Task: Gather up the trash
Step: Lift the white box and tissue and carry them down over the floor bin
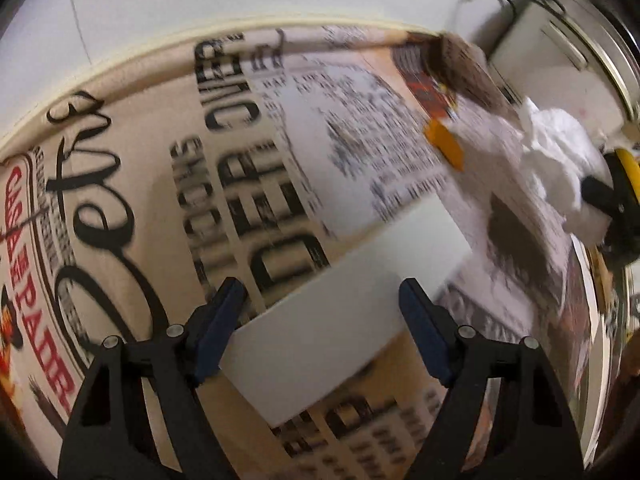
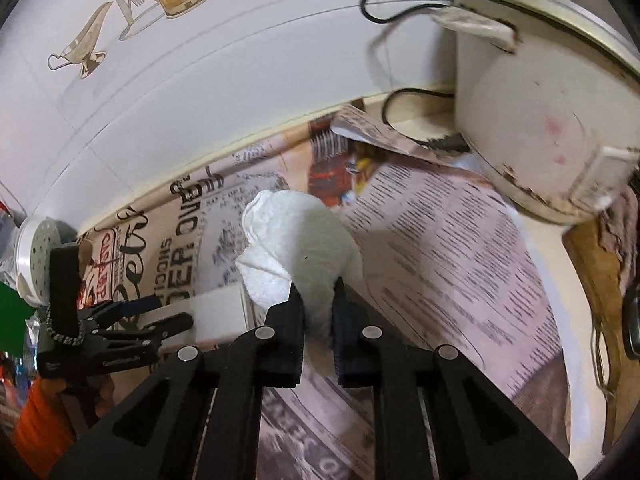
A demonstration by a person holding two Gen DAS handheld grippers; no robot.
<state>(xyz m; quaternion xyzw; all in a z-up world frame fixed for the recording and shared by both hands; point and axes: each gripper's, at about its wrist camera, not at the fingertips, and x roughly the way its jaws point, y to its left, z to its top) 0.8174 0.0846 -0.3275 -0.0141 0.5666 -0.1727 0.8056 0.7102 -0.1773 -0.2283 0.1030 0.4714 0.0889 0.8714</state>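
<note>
The surface (image 2: 448, 248) is covered edge to edge with printed newspaper sheets, bold black headlines and a red-lettered emblem toward the left of both views. Behind it, across the upper part of each frame, runs a white tiled wall (image 2: 224, 80) with a tableware decal in the upper left of the right wrist view. A worn white appliance (image 2: 532, 120) with a black cord (image 2: 404, 0) stands in the upper right of that view, its base on the paper.

The right gripper (image 2: 318, 300) is clamped on a crumpled white tissue (image 2: 296, 240), which bulges up and away from the fingers toward the frame's centre. In the left wrist view the same tissue (image 1: 560, 160) appears at the right edge.

The left gripper (image 1: 322, 308) has its blue-padded fingers (image 1: 222, 328) spread apart on either side of a flat white card (image 1: 344, 320) lying on the newspaper. The card's long axis runs diagonally, from the lower centre of the frame up toward the right. Whether the pads touch its edges cannot be told. In the right wrist view this gripper (image 2: 160, 316) sits at the lower left, just beside the tissue.
</note>
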